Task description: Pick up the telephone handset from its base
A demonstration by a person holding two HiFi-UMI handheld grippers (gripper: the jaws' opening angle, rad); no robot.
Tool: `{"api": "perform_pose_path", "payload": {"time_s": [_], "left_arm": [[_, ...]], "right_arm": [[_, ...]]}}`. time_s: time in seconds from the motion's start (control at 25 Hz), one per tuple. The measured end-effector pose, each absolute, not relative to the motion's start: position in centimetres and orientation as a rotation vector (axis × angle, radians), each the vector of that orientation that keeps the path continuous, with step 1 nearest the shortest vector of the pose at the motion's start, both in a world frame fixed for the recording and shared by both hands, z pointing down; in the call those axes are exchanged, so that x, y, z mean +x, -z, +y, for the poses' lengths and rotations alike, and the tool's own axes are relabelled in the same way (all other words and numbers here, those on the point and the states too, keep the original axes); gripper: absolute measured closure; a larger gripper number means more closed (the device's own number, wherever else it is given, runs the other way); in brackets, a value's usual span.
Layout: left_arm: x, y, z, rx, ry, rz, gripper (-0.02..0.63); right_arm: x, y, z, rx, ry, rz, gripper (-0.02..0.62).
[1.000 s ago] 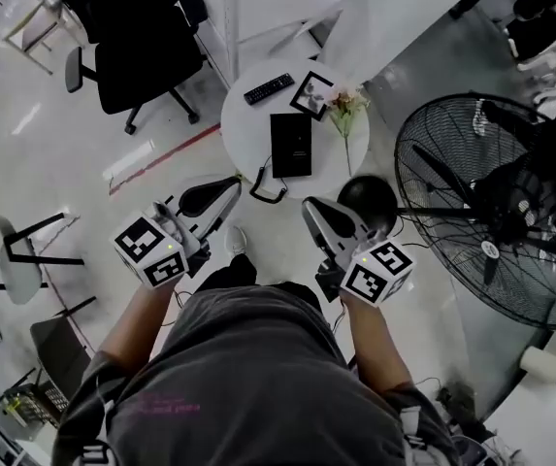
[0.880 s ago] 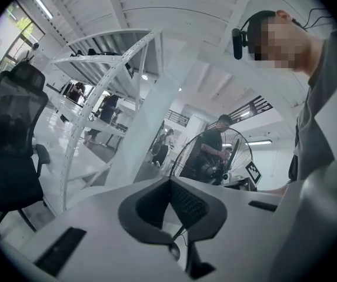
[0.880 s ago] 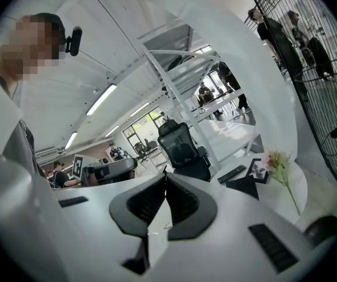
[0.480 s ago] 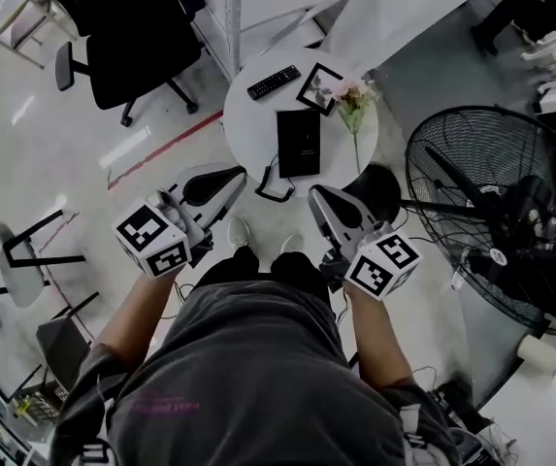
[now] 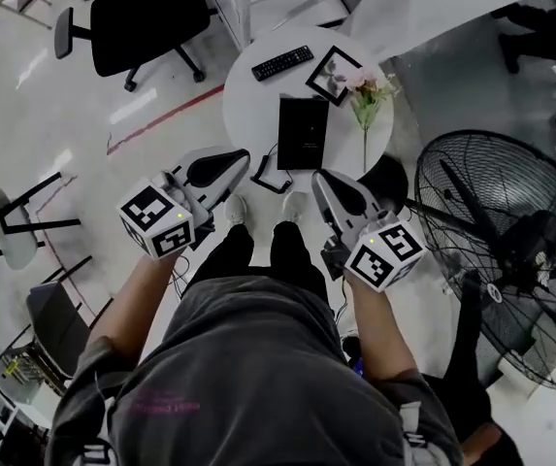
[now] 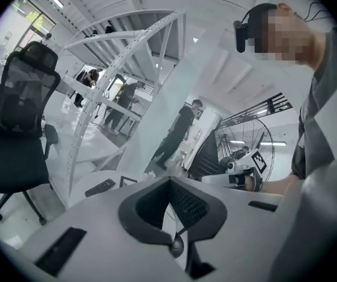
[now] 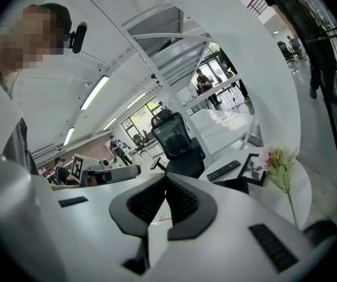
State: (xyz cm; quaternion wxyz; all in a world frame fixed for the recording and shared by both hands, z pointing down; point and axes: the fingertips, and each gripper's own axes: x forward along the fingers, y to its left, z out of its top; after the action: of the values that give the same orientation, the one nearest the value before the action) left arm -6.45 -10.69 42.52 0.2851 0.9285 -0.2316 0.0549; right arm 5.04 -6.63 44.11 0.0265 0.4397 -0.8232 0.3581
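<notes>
The black telephone lies flat on the round white table, its coiled cord hanging over the near edge. I cannot tell the handset from the base. My left gripper is shut and empty, short of the table's near left edge. My right gripper is also shut and empty, just before the near right edge. Neither touches the phone. The left gripper view shows its jaws closed before the table. In the right gripper view the jaws meet, with the phone beyond.
On the table lie a remote, a picture frame and a pink flower. A large floor fan stands at the right, a black round stool by the table, and an office chair behind. People stand far off.
Both grippers have come forward and lower toward the table's near edge, and the table now lies closer. Both stay shut and empty.
</notes>
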Motion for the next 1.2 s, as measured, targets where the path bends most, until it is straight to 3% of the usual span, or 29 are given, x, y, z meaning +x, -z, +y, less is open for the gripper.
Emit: {"api": "perform_pose_path", "payload": {"time_s": [1.2], "left_arm": [[0.0, -66.3, -16.1, 2.183, -0.389, -0.670, 0.580]], "right_arm": [[12.1, -56.9, -11.3, 1.124, -1.192, -2.389, 0.575]]}}
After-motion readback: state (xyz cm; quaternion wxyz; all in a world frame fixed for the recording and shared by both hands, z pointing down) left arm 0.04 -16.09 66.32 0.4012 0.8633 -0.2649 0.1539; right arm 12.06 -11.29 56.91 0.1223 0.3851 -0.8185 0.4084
